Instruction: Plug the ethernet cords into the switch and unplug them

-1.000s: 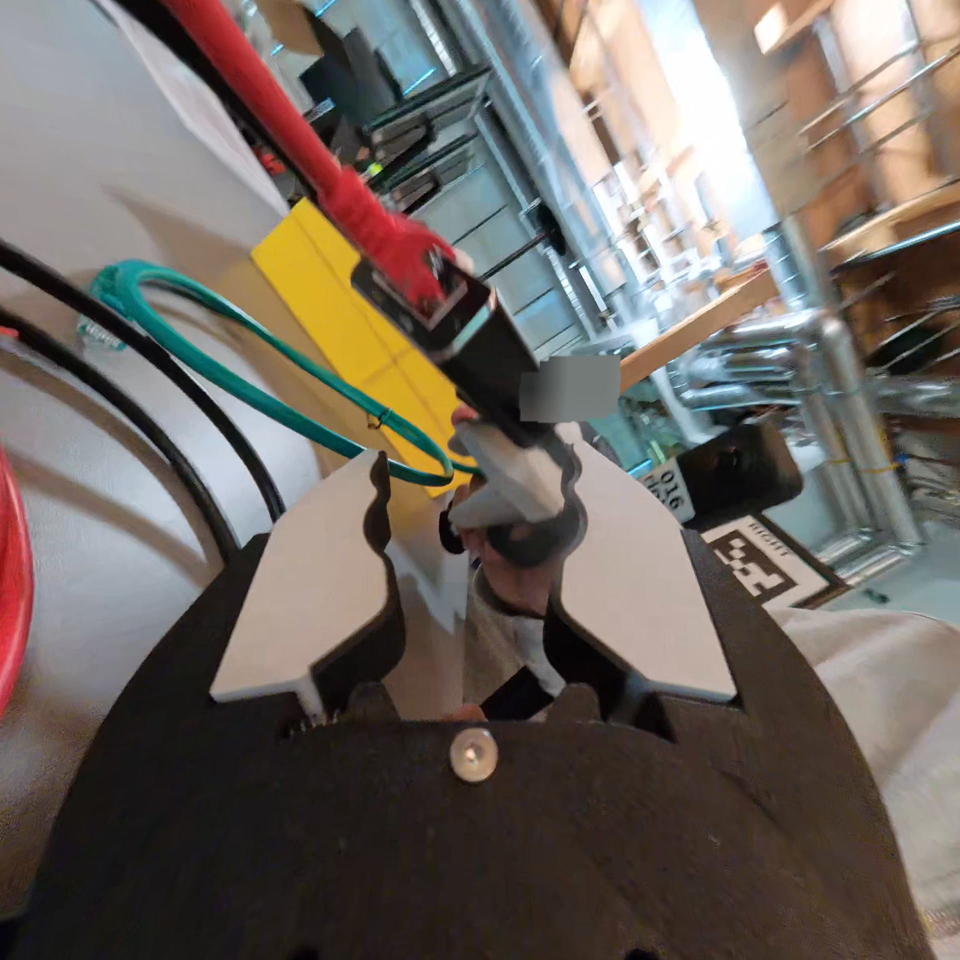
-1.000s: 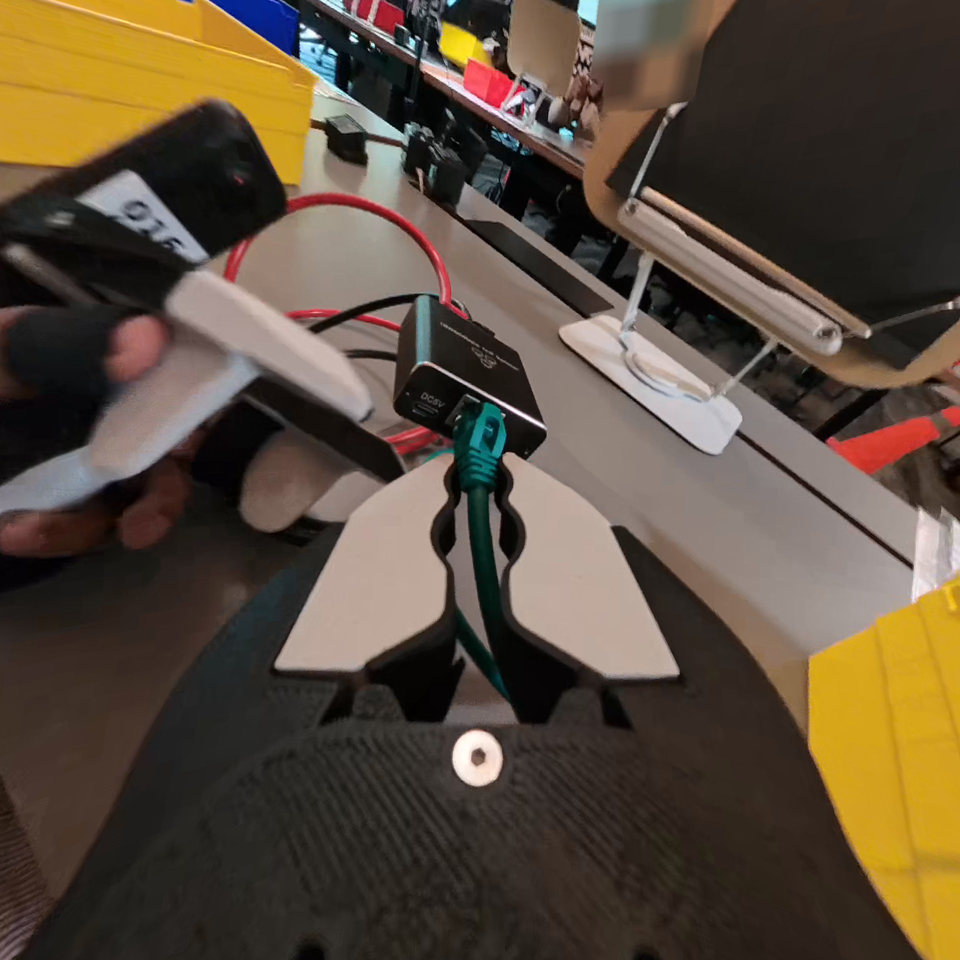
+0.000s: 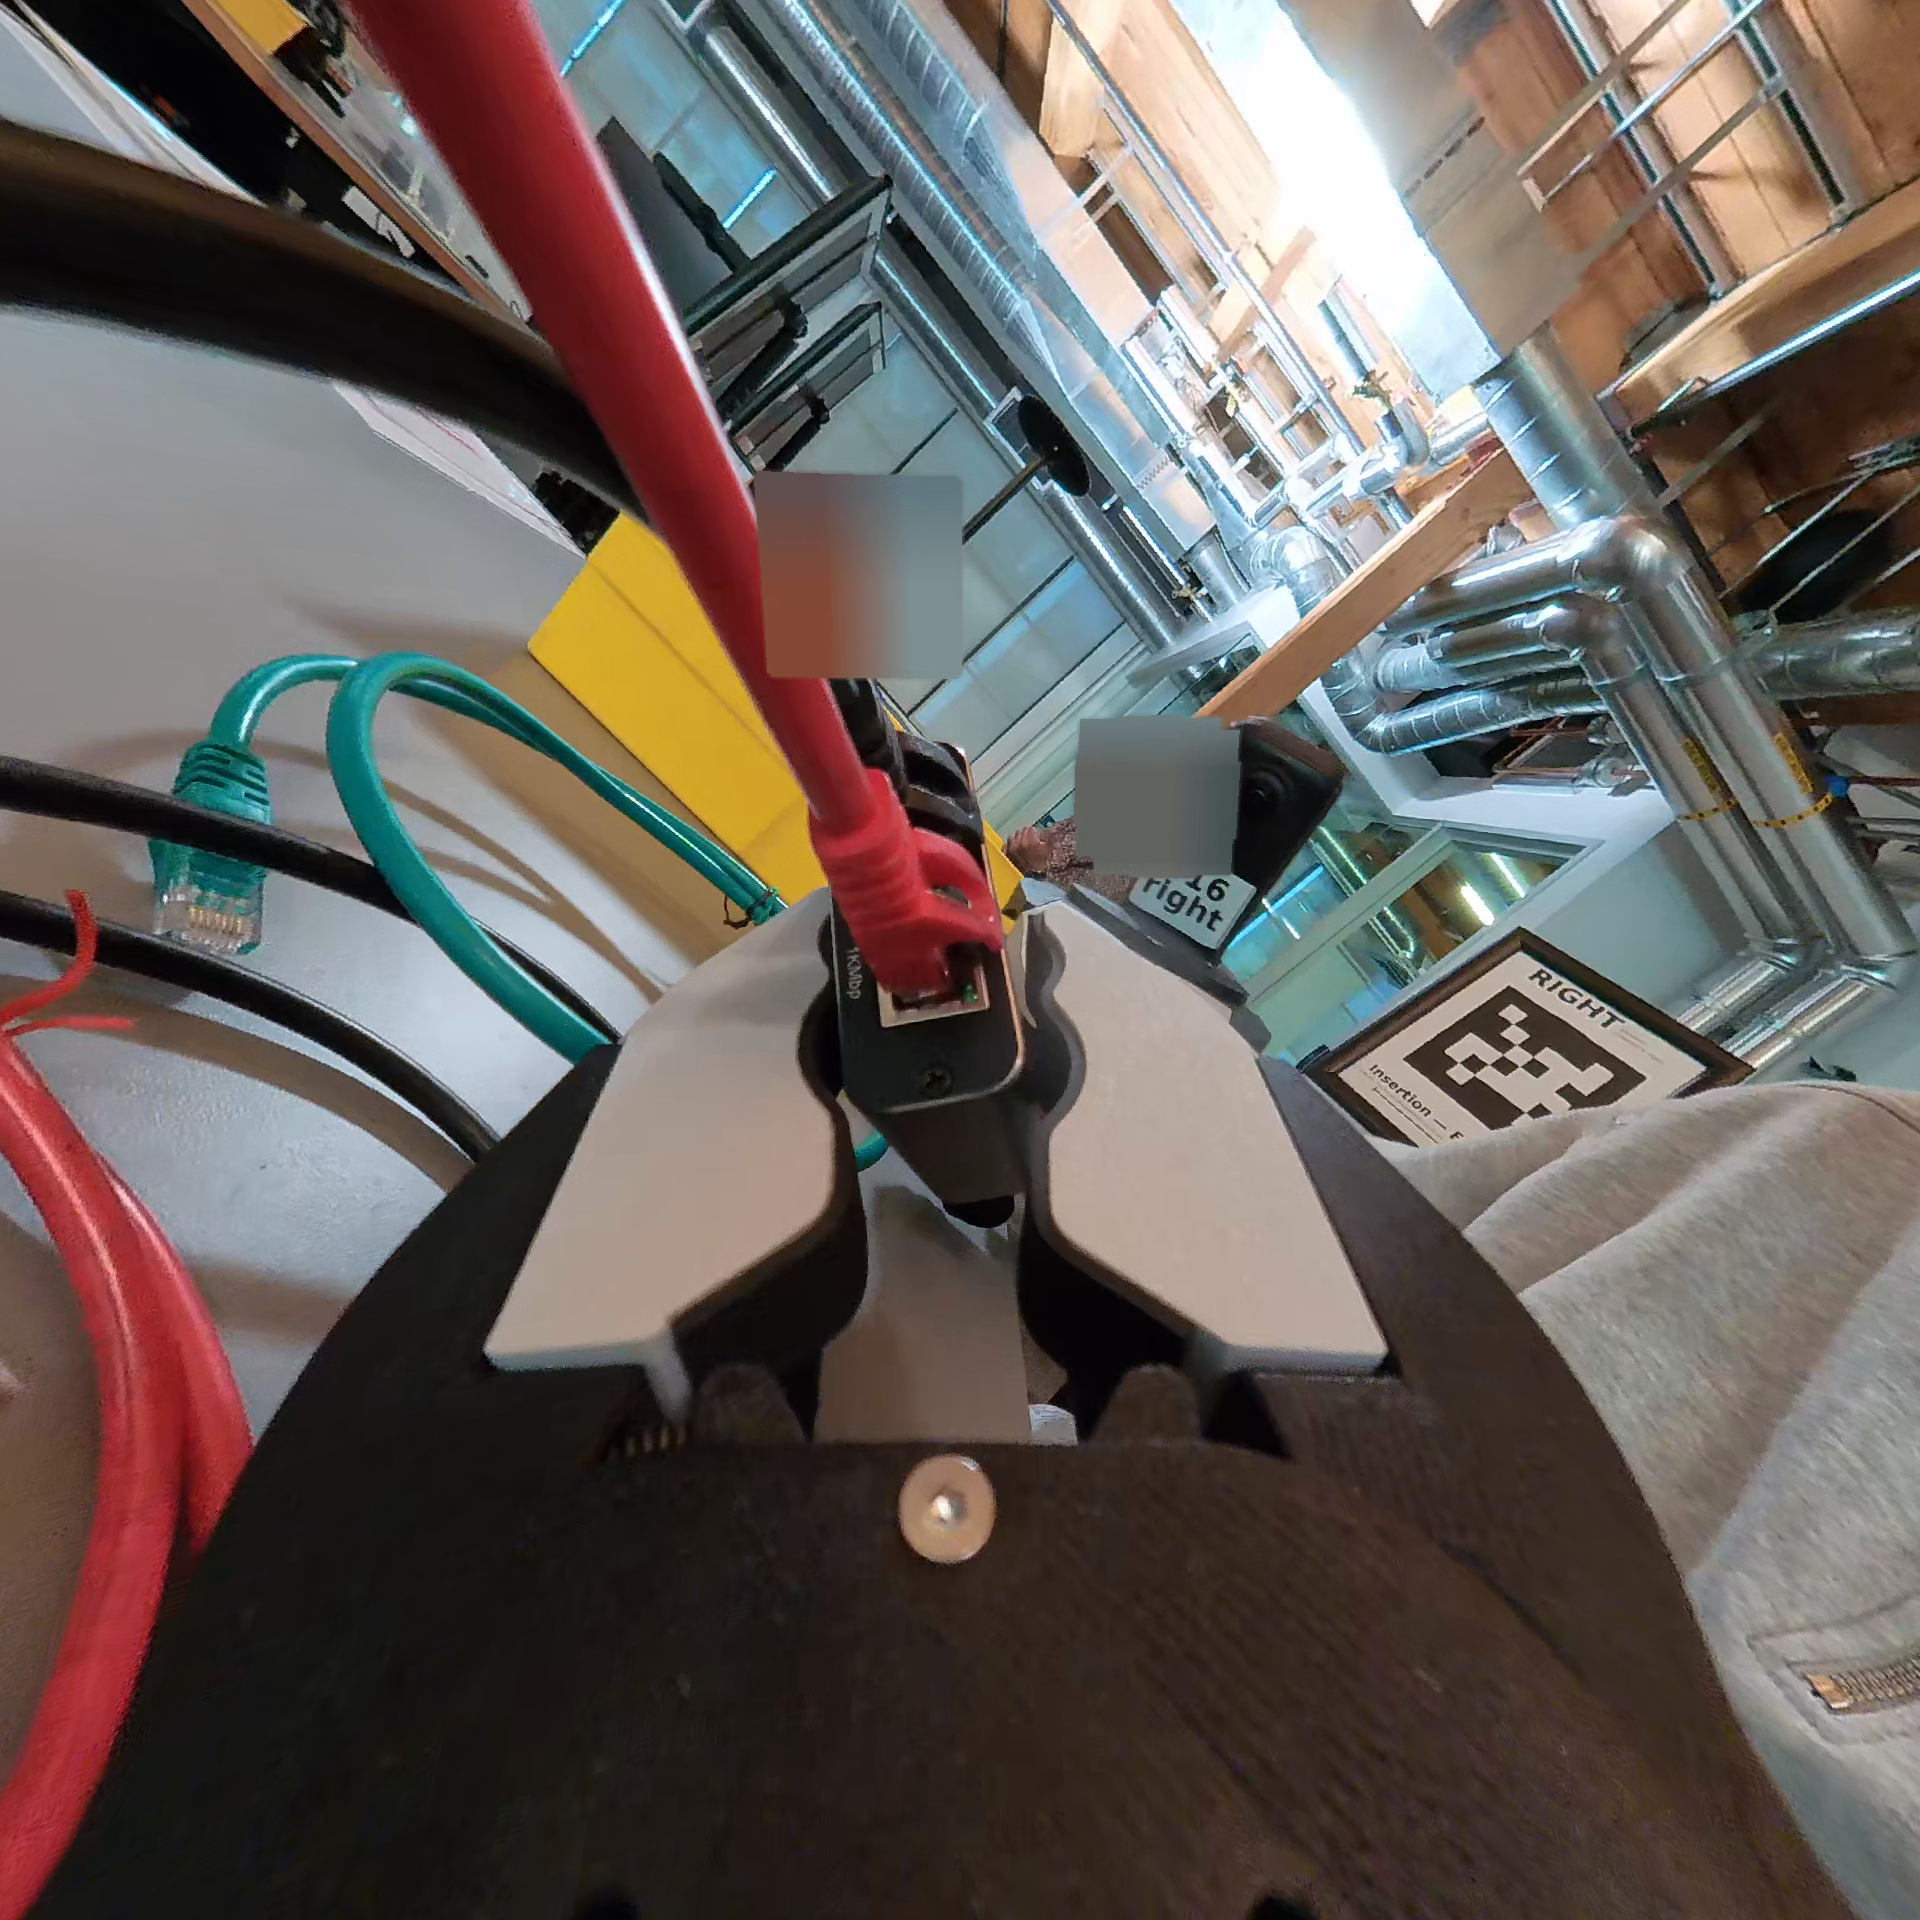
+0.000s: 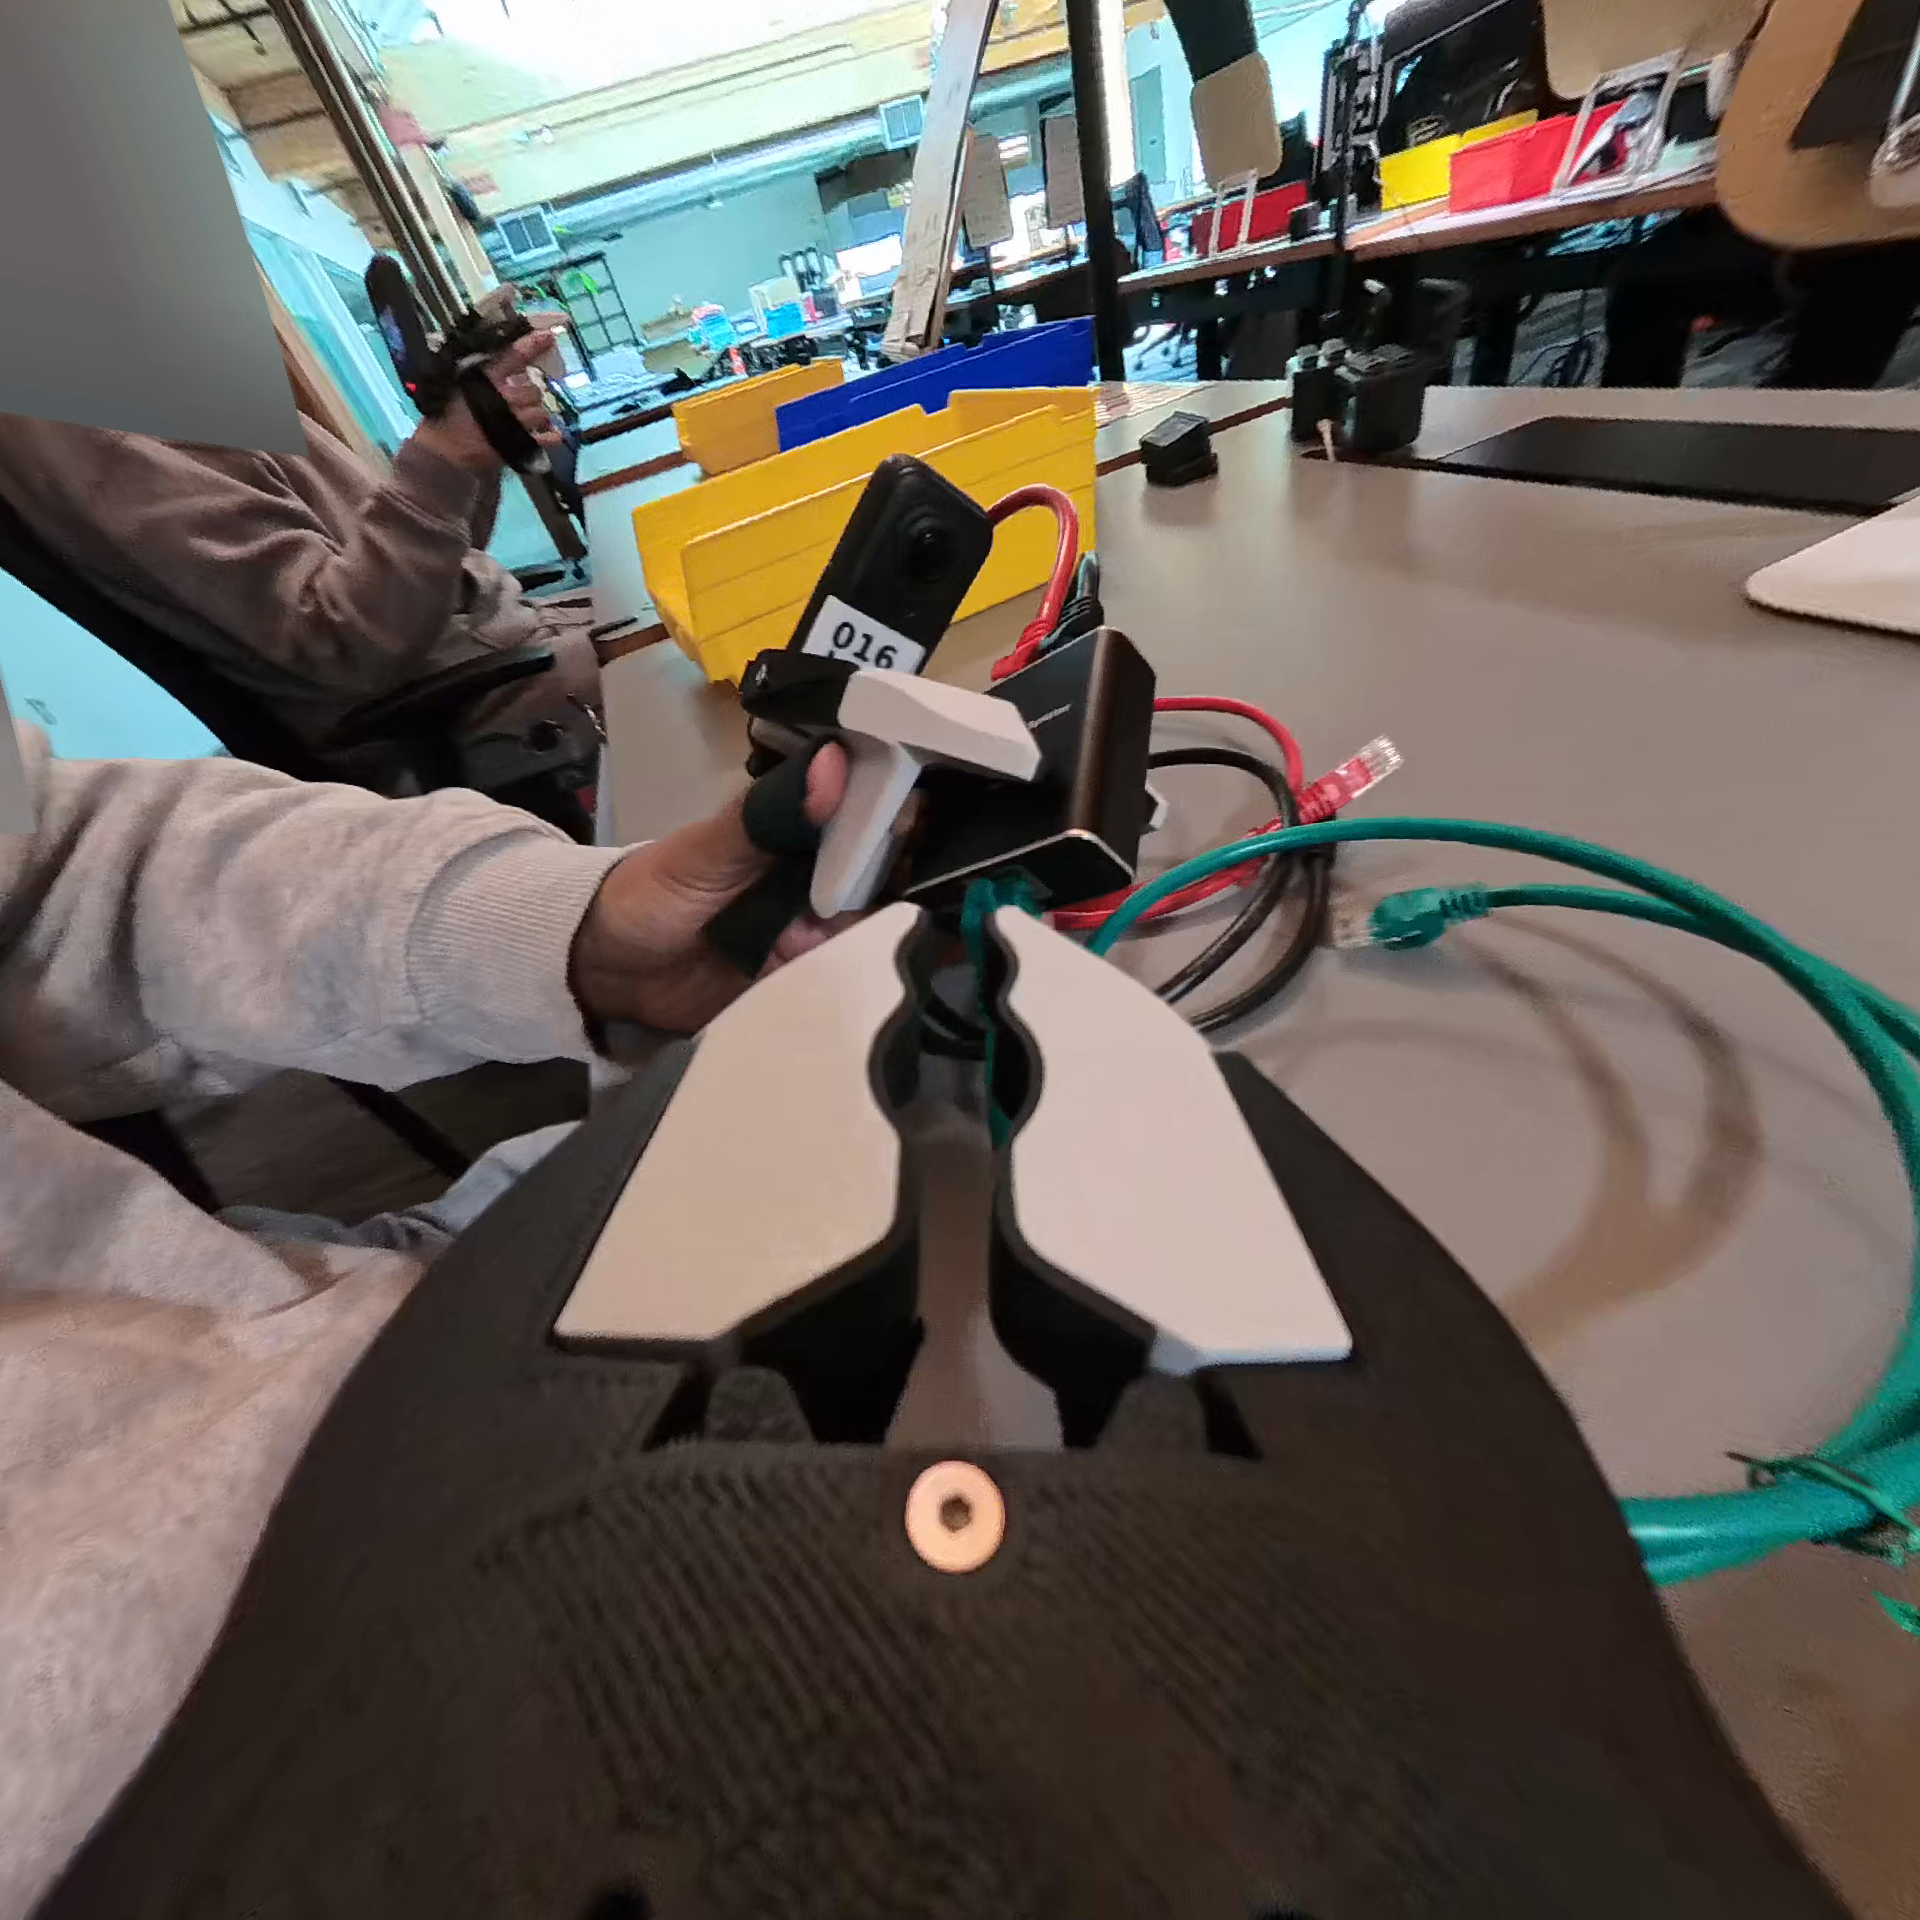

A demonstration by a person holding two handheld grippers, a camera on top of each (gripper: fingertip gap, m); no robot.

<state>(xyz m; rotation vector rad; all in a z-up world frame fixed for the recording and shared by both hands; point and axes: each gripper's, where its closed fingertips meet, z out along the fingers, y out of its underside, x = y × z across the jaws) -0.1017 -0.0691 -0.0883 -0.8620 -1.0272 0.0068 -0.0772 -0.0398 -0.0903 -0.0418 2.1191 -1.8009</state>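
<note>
Switch clamped in left gripper jaws, lifted off worktop, long axis along fingers, red cord entering from 12 o'clock. Right gripper jaws pinch green cord beneath it.

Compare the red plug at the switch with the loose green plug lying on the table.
The red plug is seated in the switch, contacts hidden; the green plug is free, contacts exposed. Red is lifted with the switch in the left hand-held gripper; green lies on the table. Both are booted ethernet connectors.
</note>
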